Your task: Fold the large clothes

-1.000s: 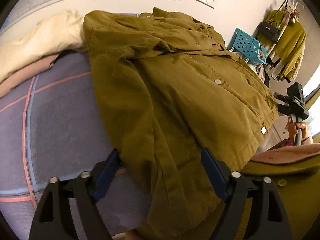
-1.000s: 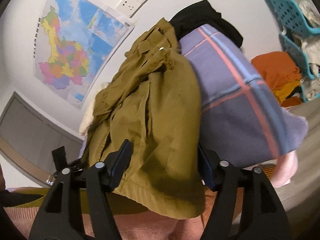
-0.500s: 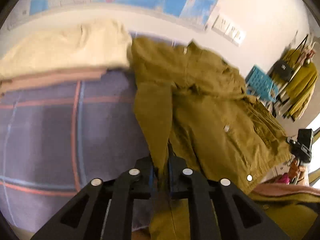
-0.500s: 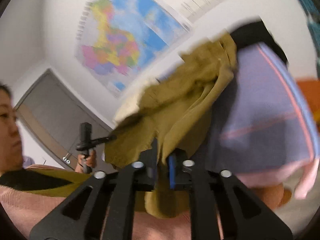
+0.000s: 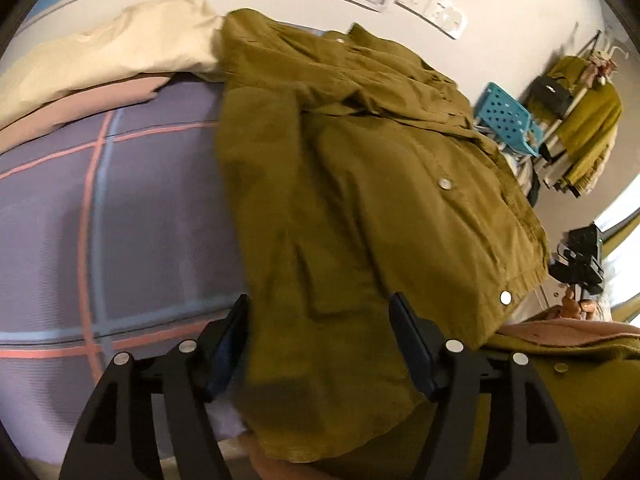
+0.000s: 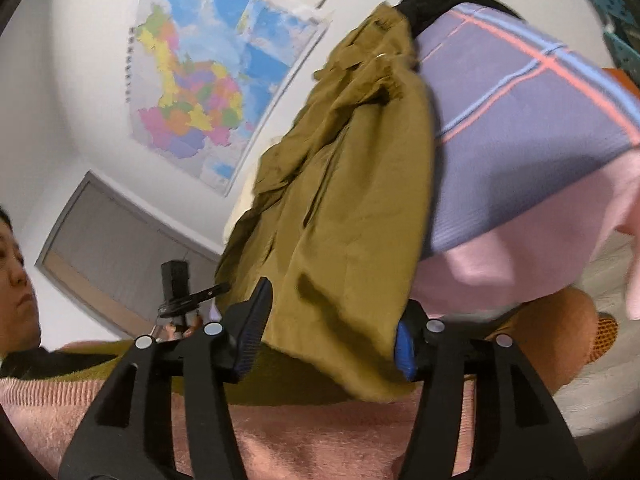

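1. The olive-green cotton jacket (image 5: 360, 200) with metal snaps lay rumpled on the purple plaid bedspread (image 5: 140, 220), hem hanging off the bed's edge.
2. Left gripper (image 5: 320, 344): fingers spread wide around the hem, gripping nothing.
3. Right gripper (image 6: 332, 328): the same, gaping around the hanging hem.

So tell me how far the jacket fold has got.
Done: the olive jacket lies spread on the plaid bedcover, a sleeve folded over its front. In hand: nothing; the left gripper and right gripper straddle the hem, jaws open. Left: the rest of the fold; the hem hangs off the edge.
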`<state>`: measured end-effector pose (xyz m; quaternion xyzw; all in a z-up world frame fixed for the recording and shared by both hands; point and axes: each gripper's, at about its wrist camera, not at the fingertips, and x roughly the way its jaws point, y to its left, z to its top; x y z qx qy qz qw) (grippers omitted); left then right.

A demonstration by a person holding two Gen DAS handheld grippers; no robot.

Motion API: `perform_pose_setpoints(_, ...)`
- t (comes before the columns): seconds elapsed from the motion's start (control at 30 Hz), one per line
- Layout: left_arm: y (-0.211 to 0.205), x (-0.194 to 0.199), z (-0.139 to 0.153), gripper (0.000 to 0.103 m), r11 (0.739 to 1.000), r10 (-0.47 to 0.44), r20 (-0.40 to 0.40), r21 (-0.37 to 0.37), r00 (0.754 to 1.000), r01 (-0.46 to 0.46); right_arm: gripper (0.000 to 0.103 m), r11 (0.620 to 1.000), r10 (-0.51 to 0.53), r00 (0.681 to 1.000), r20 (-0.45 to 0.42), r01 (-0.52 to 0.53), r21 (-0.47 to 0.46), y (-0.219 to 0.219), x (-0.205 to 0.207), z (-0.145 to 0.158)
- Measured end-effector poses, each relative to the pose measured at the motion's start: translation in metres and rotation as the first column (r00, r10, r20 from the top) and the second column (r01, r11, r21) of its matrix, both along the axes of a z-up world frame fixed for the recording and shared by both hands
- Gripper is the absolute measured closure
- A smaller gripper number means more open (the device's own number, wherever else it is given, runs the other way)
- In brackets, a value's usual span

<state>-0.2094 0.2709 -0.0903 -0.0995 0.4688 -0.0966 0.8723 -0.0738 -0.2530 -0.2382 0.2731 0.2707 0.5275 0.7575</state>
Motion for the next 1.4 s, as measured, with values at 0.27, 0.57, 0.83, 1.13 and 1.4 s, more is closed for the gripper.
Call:
perform_pose_setpoints(0.27,0.011,-0.004,0.029,0.096,0.982,0.109,0.07,-0.161,0.992,-0.096,0.097,0.996,-0.002,0.985,0.172,-0.013,0.084,-0.003,-0.034,0.056)
perform_pose_setpoints(0.57,0.025,-0.028,0.083,0.098,0.973,0.168,0.208,-0.19,0.963,-0.129,0.099,0.987,0.009,0.935,0.354,-0.066,0.148,0.011,-0.073,0.114)
perform_pose_setpoints(0.83,0.049,-0.012,0.083,0.098,0.951,0.229,0.162,-0.248,0.96,-0.185,0.099,0.969,-0.063,0.946,0.319,-0.019,0.248,-0.004,-0.058,0.127)
perform_pose_setpoints(1.13,0.081,0.047,0.112,0.097,0.943,0.248,0.117,-0.257,0.962,-0.212,0.099,0.944,-0.126,0.964,0.233,0.044,0.328,-0.013,0.011,0.166)
perform_pose_setpoints(1.4,0.094,0.107,0.13,0.096,0.946,0.249,0.078,-0.232,0.965,-0.225,0.099,0.954,-0.153,0.967,0.202,0.091,0.285,0.003,0.076,0.209)
